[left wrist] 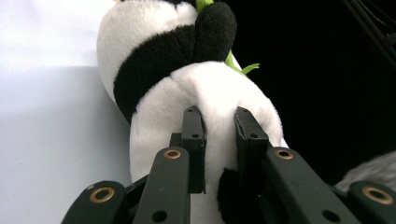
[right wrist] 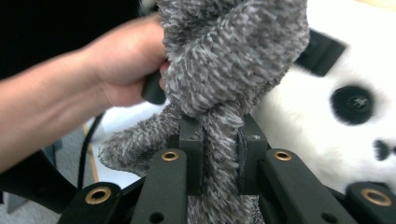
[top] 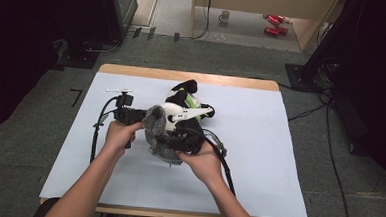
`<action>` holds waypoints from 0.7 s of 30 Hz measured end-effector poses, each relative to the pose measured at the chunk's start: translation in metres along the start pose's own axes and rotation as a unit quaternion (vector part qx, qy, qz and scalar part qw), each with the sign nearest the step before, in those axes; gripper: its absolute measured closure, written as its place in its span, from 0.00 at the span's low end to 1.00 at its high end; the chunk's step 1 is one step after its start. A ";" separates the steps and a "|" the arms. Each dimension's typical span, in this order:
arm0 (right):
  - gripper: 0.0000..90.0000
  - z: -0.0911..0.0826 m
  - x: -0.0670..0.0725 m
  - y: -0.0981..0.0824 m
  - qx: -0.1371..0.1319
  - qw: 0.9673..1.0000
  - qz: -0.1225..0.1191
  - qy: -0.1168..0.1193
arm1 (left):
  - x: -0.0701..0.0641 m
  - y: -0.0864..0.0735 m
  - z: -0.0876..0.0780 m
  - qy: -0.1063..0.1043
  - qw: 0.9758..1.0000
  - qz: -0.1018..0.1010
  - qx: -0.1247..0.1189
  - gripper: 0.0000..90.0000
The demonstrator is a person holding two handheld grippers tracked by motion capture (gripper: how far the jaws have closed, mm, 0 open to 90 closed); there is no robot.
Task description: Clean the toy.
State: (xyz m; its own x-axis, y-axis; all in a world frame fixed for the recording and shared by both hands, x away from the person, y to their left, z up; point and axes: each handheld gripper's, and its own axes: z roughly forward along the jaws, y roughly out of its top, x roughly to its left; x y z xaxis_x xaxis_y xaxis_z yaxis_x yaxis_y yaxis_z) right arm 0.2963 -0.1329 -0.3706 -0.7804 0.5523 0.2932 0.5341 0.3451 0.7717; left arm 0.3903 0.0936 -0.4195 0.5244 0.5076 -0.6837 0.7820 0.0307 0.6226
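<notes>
Our left gripper (left wrist: 219,126) pinches a white fold of the panda plush toy (left wrist: 187,84), jaws closed on its fur. Our right gripper (right wrist: 220,135) clamps a strand of the grey fuzzy cloth (right wrist: 233,60), which hangs bunched against the panda's face. From the high view, both toys sit together at the middle of the pale blue table (top: 278,158), our left hand (top: 119,134) just beside them; the cloth's exact shape is hard to make out there.

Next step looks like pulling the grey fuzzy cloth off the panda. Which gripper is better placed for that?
Right, probably. The right gripper is already shut on the grey cloth, so it can pull. The left gripper pinches the panda plush and can anchor it.
</notes>
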 end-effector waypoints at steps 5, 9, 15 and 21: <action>0.86 0.014 -0.007 -0.010 0.028 0.999 0.006 -0.029 | 0.000 0.000 0.000 -0.002 1.000 -0.007 0.000 0.86; 0.86 0.018 -0.019 -0.021 0.041 0.998 0.016 -0.049 | 0.001 -0.001 0.002 0.005 1.000 -0.004 0.006 0.86; 0.86 0.013 -0.030 -0.032 0.051 0.997 0.025 -0.056 | 0.003 -0.002 0.005 0.002 1.000 -0.007 0.014 0.87; 0.86 0.002 -0.038 -0.039 0.065 0.995 0.022 -0.071 | 0.005 -0.003 0.006 0.003 1.000 -0.009 0.012 0.87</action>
State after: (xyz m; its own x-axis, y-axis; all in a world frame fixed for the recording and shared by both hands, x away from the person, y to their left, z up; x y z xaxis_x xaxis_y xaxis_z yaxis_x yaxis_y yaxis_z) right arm 0.3059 -0.1655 -0.4127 -0.7067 0.6670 0.2359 0.6115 0.4081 0.6779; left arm 0.3927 0.0913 -0.4267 0.5078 0.5122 -0.6927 0.7992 0.0201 0.6008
